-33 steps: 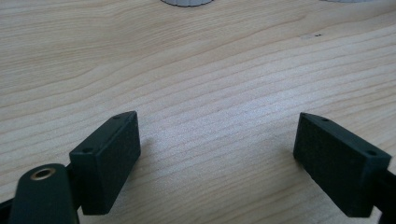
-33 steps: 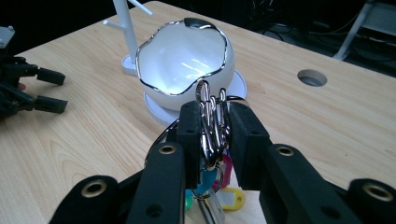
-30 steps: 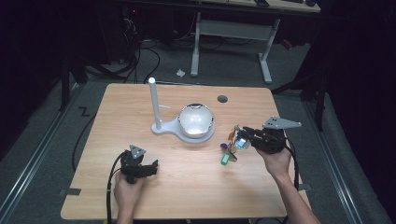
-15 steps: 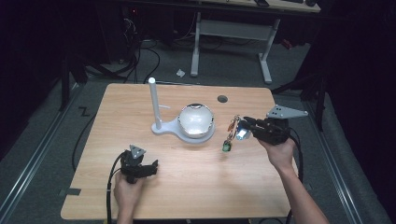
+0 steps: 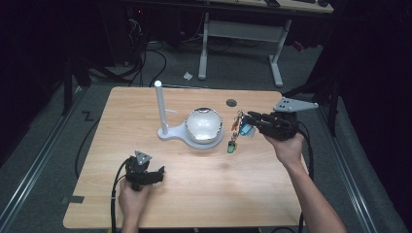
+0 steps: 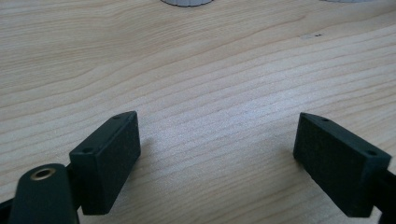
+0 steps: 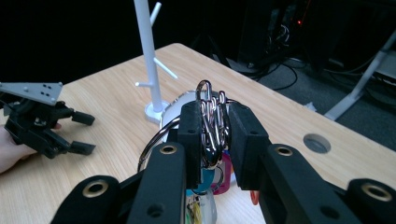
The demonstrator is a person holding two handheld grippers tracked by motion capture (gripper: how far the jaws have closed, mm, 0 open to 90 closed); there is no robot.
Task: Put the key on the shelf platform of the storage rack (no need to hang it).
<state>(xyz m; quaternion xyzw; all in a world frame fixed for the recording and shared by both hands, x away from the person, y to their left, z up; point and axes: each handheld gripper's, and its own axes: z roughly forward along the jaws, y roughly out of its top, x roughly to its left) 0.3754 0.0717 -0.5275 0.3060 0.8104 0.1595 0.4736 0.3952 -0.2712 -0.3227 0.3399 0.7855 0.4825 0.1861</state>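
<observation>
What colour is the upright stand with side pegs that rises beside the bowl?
White. The stand shows best in the right gripper view, against the dark background.

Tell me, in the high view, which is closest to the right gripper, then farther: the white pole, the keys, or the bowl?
1. Keys, hanging from the right gripper.
2. Bowl, table middle.
3. White pole, beyond the bowl, farthest left.

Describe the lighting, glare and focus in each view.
High view: the table is evenly lit, the room around it dark, and glare whitens the bowl. Left gripper view: soft shadows beside the open left gripper and a pale sheen on the wood. Right gripper view: the right gripper and its shiny keychain are sharp, the background black.
</observation>
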